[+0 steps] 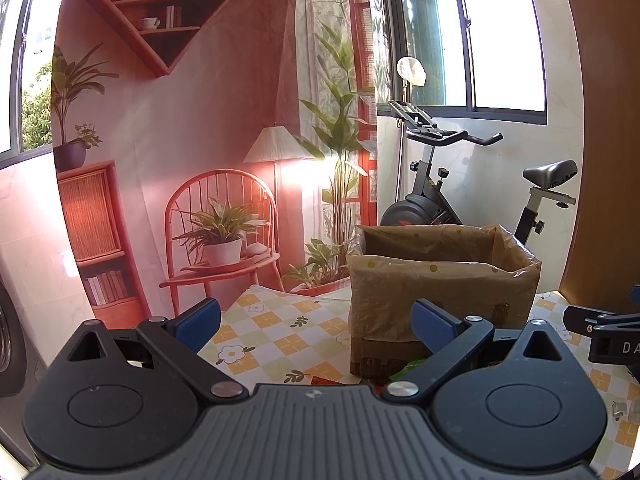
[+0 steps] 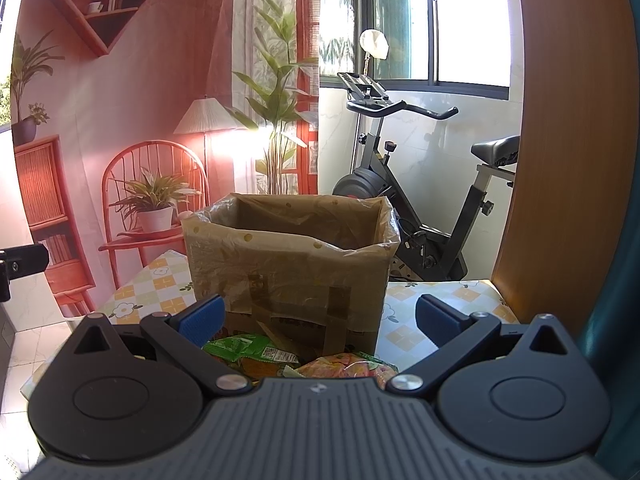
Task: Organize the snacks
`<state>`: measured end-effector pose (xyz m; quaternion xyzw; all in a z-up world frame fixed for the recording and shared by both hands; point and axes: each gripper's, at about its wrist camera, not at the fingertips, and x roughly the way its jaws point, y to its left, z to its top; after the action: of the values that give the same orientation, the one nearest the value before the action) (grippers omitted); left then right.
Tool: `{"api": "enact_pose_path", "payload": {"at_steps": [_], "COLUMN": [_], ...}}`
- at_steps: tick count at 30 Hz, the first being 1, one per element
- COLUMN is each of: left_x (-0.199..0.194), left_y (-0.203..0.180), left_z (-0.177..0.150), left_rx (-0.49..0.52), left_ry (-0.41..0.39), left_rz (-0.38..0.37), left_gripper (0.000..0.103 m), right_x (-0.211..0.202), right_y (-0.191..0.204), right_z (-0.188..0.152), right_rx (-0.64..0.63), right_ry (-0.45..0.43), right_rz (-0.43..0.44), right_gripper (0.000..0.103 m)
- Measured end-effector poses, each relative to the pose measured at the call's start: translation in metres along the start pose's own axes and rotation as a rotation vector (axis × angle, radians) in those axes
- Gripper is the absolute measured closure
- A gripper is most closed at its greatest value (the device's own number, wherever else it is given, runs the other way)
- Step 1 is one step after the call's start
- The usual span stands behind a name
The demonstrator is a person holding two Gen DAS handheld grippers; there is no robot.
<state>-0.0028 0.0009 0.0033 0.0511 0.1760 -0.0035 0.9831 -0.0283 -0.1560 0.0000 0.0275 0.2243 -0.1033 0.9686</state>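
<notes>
Both grippers are held wide apart and nothing is gripped: left gripper [image 1: 316, 324] is aimed at the left near corner of the lined cardboard box [image 1: 440, 280], right gripper [image 2: 320, 322] is centred on its near face. The box stands on the floral checked tablecloth [image 1: 280, 332], toward the far side of the table, open at the top with a plastic liner folded over the rim. Box interior is only partly visible from this height; no snacks can be seen inside, though the bottom is hidden, so contents can't be confirmed. Snack packs lie on the table just in front of the box, near the right gripper: a green packet [image 2: 248, 350] on the left and an orange-pink packet [image 2: 348, 364] to its right, partly hidden under the gripper body. A sliver of green packet is also seen in the left view. Judged status: early stage, at least two packs left to be picked and dropped in the box.
</notes>
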Motion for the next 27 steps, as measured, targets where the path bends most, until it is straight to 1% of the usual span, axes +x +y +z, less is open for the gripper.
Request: {"api": "enact_pose_path", "payload": {"at_steps": [7, 11, 16, 18, 20, 21, 24, 25, 27], "left_x": [0.003, 0.008, 0.023, 0.033, 0.044, 0.049, 0.066, 0.07, 0.076], "left_y": [0.0, 0.004, 0.009, 0.008, 0.004, -0.001, -0.019, -0.024, -0.026], "left_z": [-0.002, -0.006, -0.014, -0.019, -0.026, -0.029, -0.04, -0.044, -0.049], "left_rx": [-0.009, -0.036, -0.048, -0.043, -0.008, 0.02, 0.147, 0.169, 0.143], "left_ry": [0.0, 0.007, -0.005, 0.009, 0.028, 0.035, 0.052, 0.049, 0.051], "left_rz": [-0.007, -0.045, -0.066, -0.046, 0.015, 0.045, 0.153, 0.14, 0.056], "left_gripper": [0.001, 0.001, 0.0, 0.0, 0.0, 0.0, 0.0, 0.001, 0.001], "right_x": [0.001, 0.008, 0.022, 0.032, 0.042, 0.047, 0.067, 0.073, 0.085], "right_y": [-0.003, -0.012, -0.015, -0.017, -0.02, -0.021, -0.027, -0.03, -0.034], "right_z": [0.0, -0.005, -0.012, -0.017, -0.025, -0.03, -0.043, -0.047, -0.054], "right_rx": [0.001, 0.008, -0.02, -0.033, -0.043, -0.047, -0.037, -0.023, 0.01], "right_ry": [0.001, 0.015, 0.02, 0.015, 0.013, 0.018, 0.062, 0.077, 0.113], "right_rz": [-0.001, -0.004, -0.009, -0.008, -0.004, 0.0, 0.028, 0.034, 0.05], "right_gripper": [0.0, 0.0, 0.0, 0.0, 0.0, 0.0, 0.0, 0.0, 0.0]}}
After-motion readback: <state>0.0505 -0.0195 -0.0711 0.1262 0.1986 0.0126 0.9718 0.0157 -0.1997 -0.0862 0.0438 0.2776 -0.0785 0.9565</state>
